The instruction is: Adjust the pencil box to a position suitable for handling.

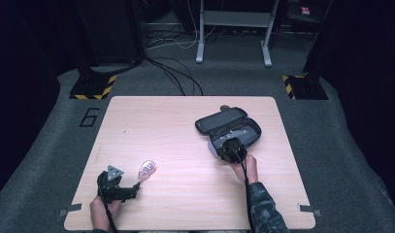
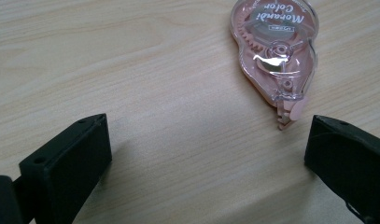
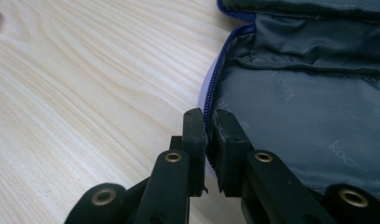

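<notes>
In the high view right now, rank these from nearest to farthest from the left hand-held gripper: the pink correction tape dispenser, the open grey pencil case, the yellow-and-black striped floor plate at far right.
1. Pink translucent correction tape dispenser: just ahead of the left hand-held gripper, to its right.
2. Open grey zip pencil case: across the table, right half.
3. Yellow-and-black striped floor plate: on the floor past the table's far right corner.
</notes>
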Action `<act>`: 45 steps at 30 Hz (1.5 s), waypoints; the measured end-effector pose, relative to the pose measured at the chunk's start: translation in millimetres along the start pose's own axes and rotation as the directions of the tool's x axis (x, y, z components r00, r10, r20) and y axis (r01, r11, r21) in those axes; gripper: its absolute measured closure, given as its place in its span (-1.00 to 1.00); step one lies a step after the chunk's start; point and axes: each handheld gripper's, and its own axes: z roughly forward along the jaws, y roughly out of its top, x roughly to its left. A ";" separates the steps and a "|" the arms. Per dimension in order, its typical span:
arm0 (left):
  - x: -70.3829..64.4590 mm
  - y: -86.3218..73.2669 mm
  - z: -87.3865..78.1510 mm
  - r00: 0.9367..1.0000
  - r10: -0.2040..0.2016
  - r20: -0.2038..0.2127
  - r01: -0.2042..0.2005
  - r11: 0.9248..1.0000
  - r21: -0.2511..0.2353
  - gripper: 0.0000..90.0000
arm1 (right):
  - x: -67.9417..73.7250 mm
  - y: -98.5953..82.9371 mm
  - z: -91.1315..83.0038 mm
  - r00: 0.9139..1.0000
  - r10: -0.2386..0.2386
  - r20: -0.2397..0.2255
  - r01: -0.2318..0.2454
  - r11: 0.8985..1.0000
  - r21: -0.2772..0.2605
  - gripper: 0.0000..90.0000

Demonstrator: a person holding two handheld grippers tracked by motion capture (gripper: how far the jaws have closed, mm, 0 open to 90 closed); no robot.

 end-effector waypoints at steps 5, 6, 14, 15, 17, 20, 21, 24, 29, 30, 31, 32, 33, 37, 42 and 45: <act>0.0 0.0 0.0 1.000 0.000 0.000 0.000 1.000 0.000 -0.99 | 10.5 0.1 2.1 1.000 0.001 -0.024 -0.001 1.000 -0.009 0.81; 0.0 0.0 0.0 1.000 0.000 0.000 0.000 1.000 0.000 -0.99 | 13.7 -0.1 2.3 0.999 0.005 -0.032 -0.005 1.000 -0.005 0.81; 0.0 0.0 0.0 1.000 0.000 0.000 0.000 1.000 0.000 -0.99 | 28.4 2.8 -4.8 0.996 -0.002 -0.085 -0.001 1.000 -0.029 0.28; 0.0 0.0 0.0 1.000 0.000 0.000 0.000 1.000 0.000 -0.99 | 26.0 4.0 -10.6 0.996 0.008 -0.085 -0.011 0.999 -0.035 0.22; 0.0 0.0 0.0 1.000 0.000 0.000 0.000 1.000 0.000 -0.99 | 17.6 6.0 -22.0 0.998 0.009 -0.060 -0.013 0.998 -0.065 0.18; 0.0 0.0 0.0 1.000 0.000 0.000 0.000 1.000 0.000 -0.99 | -0.3 6.8 -37.2 0.999 0.044 -0.005 -0.044 0.996 -0.082 0.13; 0.0 0.0 0.0 1.000 0.000 0.000 0.000 1.000 0.000 -0.99 | -0.3 6.8 -37.2 0.999 0.044 -0.005 -0.044 0.996 -0.082 0.13; 0.2 0.2 -0.5 1.000 0.004 0.001 -0.004 1.000 0.006 -0.98 | -28.9 3.6 -49.1 0.993 0.086 0.076 -0.079 0.993 -0.093 0.14; 0.1 0.0 -0.2 1.000 0.003 0.001 -0.003 1.000 0.001 -0.98 | -58.4 -3.2 -56.2 0.980 0.134 0.148 -0.122 0.988 -0.090 0.16; 0.2 0.2 -0.6 1.000 0.005 0.002 -0.005 1.000 0.007 -0.98 | -70.6 -6.9 -57.7 0.970 0.172 0.175 -0.157 0.983 -0.095 0.18; 0.2 0.2 -0.6 1.000 0.005 0.002 -0.005 1.000 0.006 -0.98 | -76.5 -8.7 -58.0 0.964 0.188 0.188 -0.173 0.980 -0.095 0.22; 0.0 0.1 -0.6 1.000 0.003 0.003 -0.003 1.000 0.005 -0.98 | -81.4 -10.6 -57.9 0.960 0.201 0.195 -0.186 0.978 -0.094 0.22; 0.0 0.1 -0.6 1.000 0.003 0.003 -0.003 1.000 0.005 -0.98 | -86.3 -12.2 -57.3 0.956 0.209 0.208 -0.192 0.976 -0.098 0.23; 0.0 0.1 -0.6 1.000 0.003 0.003 -0.003 1.000 0.005 -0.98 | -101.8 -16.8 -53.3 0.935 0.260 0.241 -0.240 0.965 -0.107 0.23; 0.0 0.1 -0.6 1.000 0.003 0.003 -0.003 1.000 0.005 -0.98 | -118.9 -19.6 -46.0 0.920 0.292 0.260 -0.269 0.955 -0.122 0.33; 0.5 0.4 -0.4 1.000 0.011 0.001 -0.011 1.000 0.005 -0.98 | -127.0 -22.1 -39.0 0.914 0.312 0.259 -0.291 0.949 -0.120 0.38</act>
